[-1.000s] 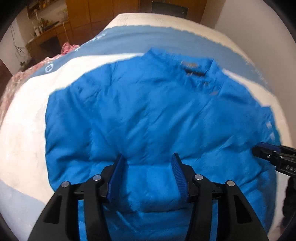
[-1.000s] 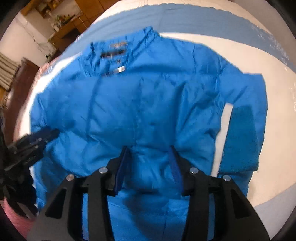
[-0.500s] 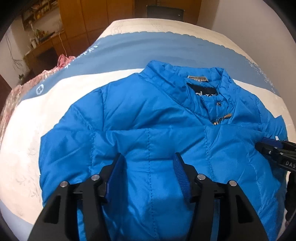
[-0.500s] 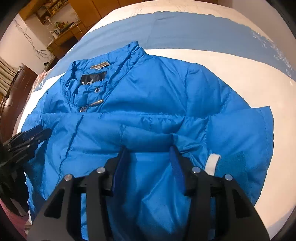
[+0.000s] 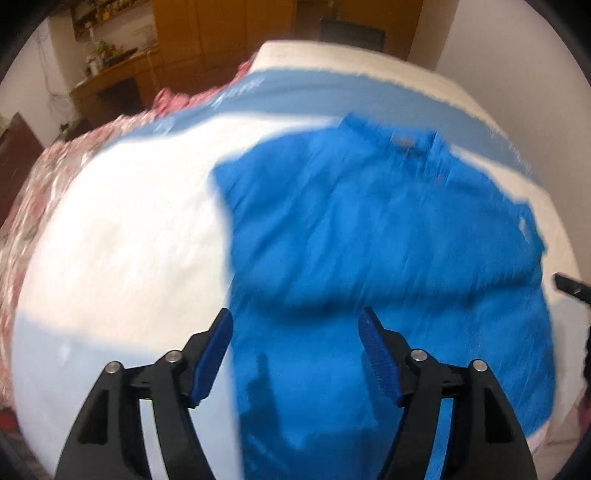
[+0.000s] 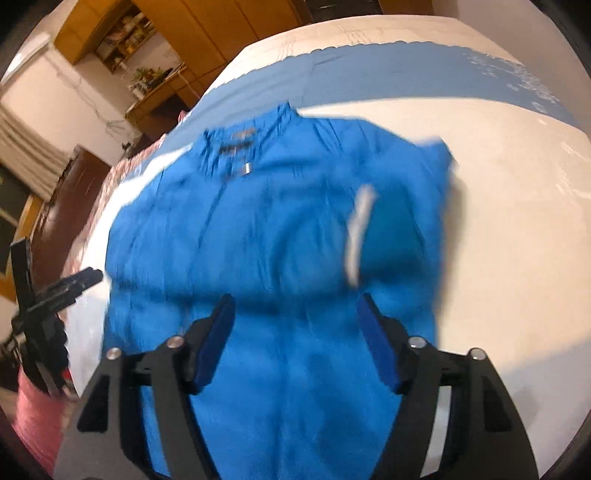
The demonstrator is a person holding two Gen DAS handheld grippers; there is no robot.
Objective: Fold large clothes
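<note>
A blue padded jacket (image 5: 388, 251) is spread on a bed covered by a white and pale-blue bedspread (image 5: 122, 251). The collar (image 6: 255, 136) is turned toward the far end of the bed, and a dark label with a small metal fitting is seen just below it. Both views are blurred, so fine seams cannot be read.

The left tool (image 5: 295, 325) is held above the near part of the jacket, at its left edge. Its jaws are spread wide, and nothing is gripped between them; the left pad (image 5: 212, 362) is seen over the white bedspread and the other pad over blue fabric. The tip of the right tool is visible at the right edge of this view, apart from the jacket.

The right tool (image 6: 295, 310) is held above the near middle of the jacket. Its jaws are likewise spread wide and empty, with blue fabric visible in the gap. A white strip (image 6: 358, 232) is seen on the jacket's right side, beside a darker blue panel. The left tool appears at the left edge of this view, beside the jacket's edge.

Wooden cabinets (image 6: 207, 33) and a shelf with small items are seen beyond the bed. A pink patterned cloth (image 5: 33, 192) lies along the bed's left side.
</note>
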